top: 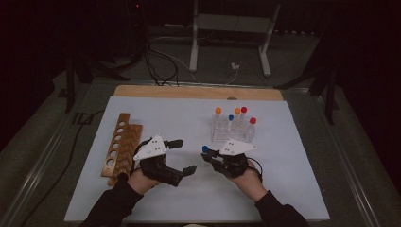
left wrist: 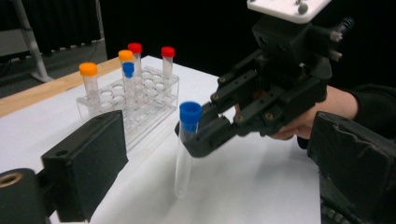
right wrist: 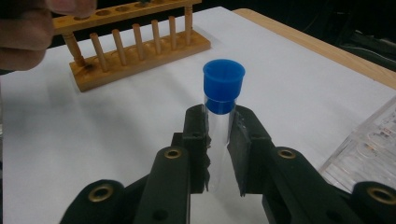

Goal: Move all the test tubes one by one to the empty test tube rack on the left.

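A clear test tube with a blue cap (top: 205, 149) stands upright just above the white mat, and my right gripper (top: 208, 155) is shut on it below the cap. In the right gripper view the two pads (right wrist: 196, 135) press on the tube (right wrist: 223, 79) from both sides. The left gripper view has the same tube (left wrist: 189, 114) held by the right gripper (left wrist: 208, 135) straight ahead. My left gripper (top: 185, 156) is open beside it, with its pads (left wrist: 93, 158) wide apart and nothing between them.
A clear plastic rack (top: 222, 137) with several orange-, red- and blue-capped tubes stands just behind the right gripper. A wooden tube rack (top: 122, 146) lies at the left of the white mat (top: 283, 179). A wooden table edge (top: 198, 91) runs along the far side.
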Tool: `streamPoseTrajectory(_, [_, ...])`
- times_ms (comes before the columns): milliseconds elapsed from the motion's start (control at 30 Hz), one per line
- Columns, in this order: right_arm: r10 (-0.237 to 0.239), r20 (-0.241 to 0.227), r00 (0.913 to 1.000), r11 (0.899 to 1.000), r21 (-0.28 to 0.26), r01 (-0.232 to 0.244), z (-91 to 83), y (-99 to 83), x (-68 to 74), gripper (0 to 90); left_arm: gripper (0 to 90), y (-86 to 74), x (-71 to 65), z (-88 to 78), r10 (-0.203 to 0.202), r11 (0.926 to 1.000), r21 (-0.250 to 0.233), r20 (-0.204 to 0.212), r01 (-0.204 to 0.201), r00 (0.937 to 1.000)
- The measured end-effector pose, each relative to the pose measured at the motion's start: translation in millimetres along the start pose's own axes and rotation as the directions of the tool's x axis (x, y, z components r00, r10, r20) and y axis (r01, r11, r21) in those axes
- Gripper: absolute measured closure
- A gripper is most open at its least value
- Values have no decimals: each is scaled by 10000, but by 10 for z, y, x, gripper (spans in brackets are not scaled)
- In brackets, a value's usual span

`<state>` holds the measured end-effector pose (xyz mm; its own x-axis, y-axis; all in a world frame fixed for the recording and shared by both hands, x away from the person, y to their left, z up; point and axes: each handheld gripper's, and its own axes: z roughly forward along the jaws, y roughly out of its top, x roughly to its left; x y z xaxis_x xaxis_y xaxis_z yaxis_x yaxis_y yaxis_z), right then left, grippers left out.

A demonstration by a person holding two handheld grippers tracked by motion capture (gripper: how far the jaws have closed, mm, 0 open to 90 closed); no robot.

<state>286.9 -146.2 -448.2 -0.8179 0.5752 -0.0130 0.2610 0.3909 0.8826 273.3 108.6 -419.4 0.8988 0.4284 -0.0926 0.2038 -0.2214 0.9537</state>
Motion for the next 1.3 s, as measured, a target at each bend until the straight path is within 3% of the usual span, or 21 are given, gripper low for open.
streamPoseTrajectory(467, [-93, -188, 9998, 10000, 28, 94, 2, 6, 48, 774, 242, 31, 62, 221, 465, 9984, 306, 2, -465, 9989])
streamPoseTrajectory(900, [-155, -241, 9996, 9999, -9, 155, -9, 12, 69, 773, 519, 4, 98, 337, 593, 9973, 436, 62, -596, 9982])
streamPoseTrajectory(1300, [-179, -253, 9995, 9998, -12, 179, -13, 11, 68, 774, 682, -12, 120, 414, 560, 9970, 524, 128, -566, 9983])
